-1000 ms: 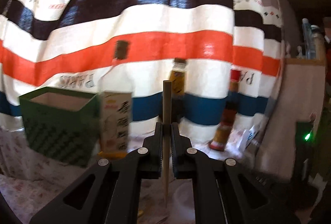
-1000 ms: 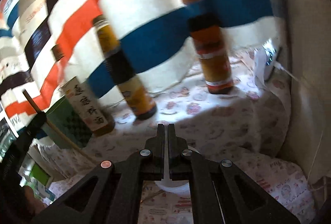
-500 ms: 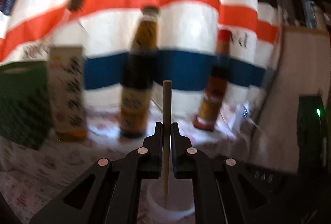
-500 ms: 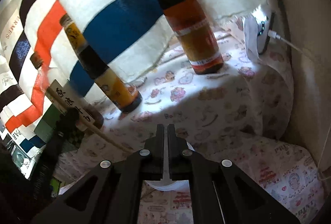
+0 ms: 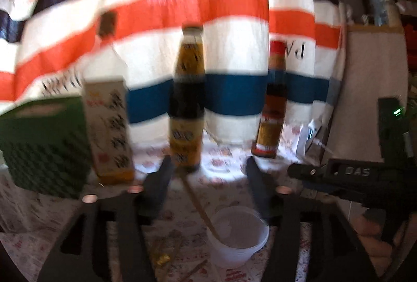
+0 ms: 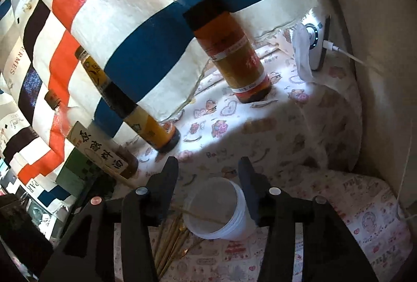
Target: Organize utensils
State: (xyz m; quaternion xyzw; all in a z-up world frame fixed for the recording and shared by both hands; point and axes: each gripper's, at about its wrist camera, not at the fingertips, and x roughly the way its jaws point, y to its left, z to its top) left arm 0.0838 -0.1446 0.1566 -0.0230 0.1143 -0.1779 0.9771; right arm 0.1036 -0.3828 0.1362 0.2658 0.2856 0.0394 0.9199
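A white plastic cup (image 5: 234,253) stands on the patterned cloth just below my left gripper (image 5: 208,162). Its jaws are opening and stand wide apart. A wooden chopstick (image 5: 198,203) leans free between them, its lower end inside the cup. In the right wrist view the same cup (image 6: 234,227) sits low between the fingers of my right gripper (image 6: 207,160), whose jaws are also opening; the pads do not press it. The chopstick (image 6: 203,215) lies across the cup's mouth. Several more chopsticks and golden utensils (image 6: 172,237) lie on the cloth left of the cup.
Behind the cup stand a dark sauce bottle (image 5: 186,104), a red-capped bottle (image 5: 271,104), a white carton bottle (image 5: 109,125) and a green box (image 5: 44,141) against a striped cloth (image 5: 161,8). A white device with a cable (image 6: 315,39) sits at the right wall.
Both grippers were shut and now stand open. The left has let go of the chopstick, which has tipped from upright to leaning in the cup. Both views have shifted slightly.
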